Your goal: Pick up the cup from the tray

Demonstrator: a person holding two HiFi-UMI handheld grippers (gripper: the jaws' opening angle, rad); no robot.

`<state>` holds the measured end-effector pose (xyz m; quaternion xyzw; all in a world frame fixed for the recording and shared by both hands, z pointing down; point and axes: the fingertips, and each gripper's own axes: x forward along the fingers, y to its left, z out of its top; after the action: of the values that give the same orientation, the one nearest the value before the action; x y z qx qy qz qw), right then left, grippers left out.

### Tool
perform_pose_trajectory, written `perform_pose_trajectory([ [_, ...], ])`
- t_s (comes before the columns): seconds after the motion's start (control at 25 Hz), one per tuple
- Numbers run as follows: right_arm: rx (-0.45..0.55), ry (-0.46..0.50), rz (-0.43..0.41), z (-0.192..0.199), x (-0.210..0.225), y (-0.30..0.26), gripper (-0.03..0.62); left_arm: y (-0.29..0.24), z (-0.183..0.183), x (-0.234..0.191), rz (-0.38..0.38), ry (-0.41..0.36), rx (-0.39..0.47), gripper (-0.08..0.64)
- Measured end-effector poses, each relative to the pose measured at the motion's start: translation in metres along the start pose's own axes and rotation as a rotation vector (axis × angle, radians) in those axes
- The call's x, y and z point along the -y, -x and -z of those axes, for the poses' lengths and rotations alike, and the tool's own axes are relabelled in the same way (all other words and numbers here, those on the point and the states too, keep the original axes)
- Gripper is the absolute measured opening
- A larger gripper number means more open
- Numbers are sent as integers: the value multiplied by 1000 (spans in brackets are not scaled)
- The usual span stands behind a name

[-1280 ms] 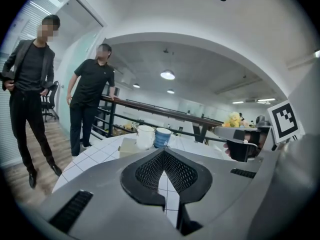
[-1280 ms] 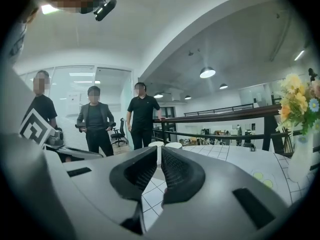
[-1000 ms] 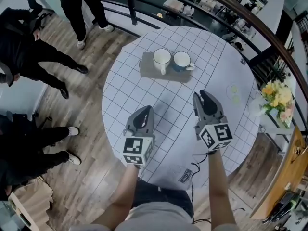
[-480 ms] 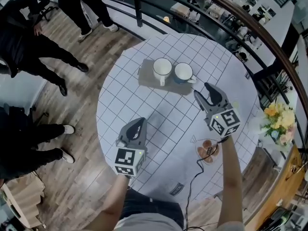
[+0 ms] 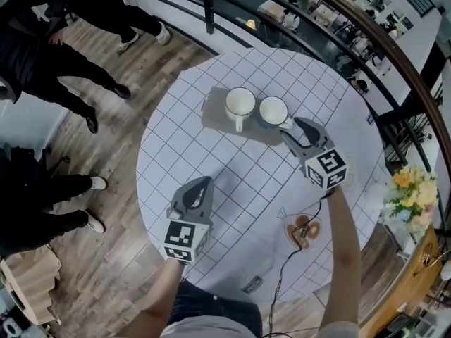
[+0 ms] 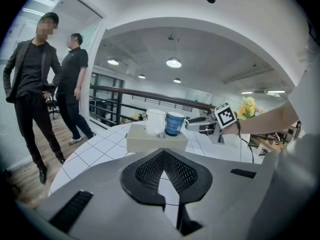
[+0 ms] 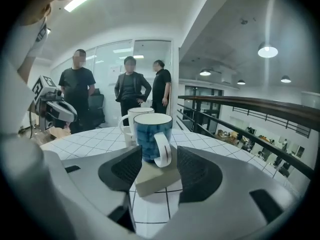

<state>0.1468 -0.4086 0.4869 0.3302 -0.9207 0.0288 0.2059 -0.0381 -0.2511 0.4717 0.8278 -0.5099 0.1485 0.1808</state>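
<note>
A white cup (image 5: 240,103) and a blue cup (image 5: 273,110) stand side by side on a low beige tray (image 5: 215,111) at the far side of the round table. My right gripper (image 5: 290,127) is just right of the blue cup; its jaws have just been opening and stand open. In the right gripper view the blue cup (image 7: 151,135) shows its handle between the open jaws, the pads clear of it, with the tray's corner (image 7: 157,179) below. My left gripper (image 5: 203,185) hovers shut over the table's near left, empty, pointing at the tray (image 6: 150,140).
The table wears a white grid cloth (image 5: 183,146). A small dish (image 5: 301,229) and a cable lie near its right front. Flowers (image 5: 409,189) stand at the right. A railing (image 5: 352,20) curves behind. People (image 5: 42,55) stand on the wooden floor to the left.
My right gripper has travelled forward to the blue cup and its jaws have opened wide. My left gripper has sunk a little and stayed shut.
</note>
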Motion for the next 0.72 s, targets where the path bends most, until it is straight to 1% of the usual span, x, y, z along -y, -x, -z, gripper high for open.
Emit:
perform_pose_trajectory([
  [0.16, -12, 31, -40, 1, 0, -9, 198, -6, 2, 0, 1, 6, -13, 8],
  [0.28, -10, 30, -73, 0, -2, -15, 195, -8, 8, 1, 5, 8, -35, 8],
  [0.4, 2, 35, -91, 1, -5, -16, 175, -10, 9, 1, 4, 8, -37, 8],
  [0.48, 14, 33, -87, 1, -6, -15, 157, -12, 10, 1, 3, 5, -35, 8],
  [0.56, 26, 35, -72, 1, -7, -14, 123, -12, 12, 1, 1, 10, -41, 8],
  [0.64, 38, 41, -52, 1, -9, -14, 74, -12, 14, 1, -1, 14, -47, 8],
  [0.72, 53, 34, -40, 2, -11, -14, 72, -13, 16, 2, 0, 15, -50, 8],
])
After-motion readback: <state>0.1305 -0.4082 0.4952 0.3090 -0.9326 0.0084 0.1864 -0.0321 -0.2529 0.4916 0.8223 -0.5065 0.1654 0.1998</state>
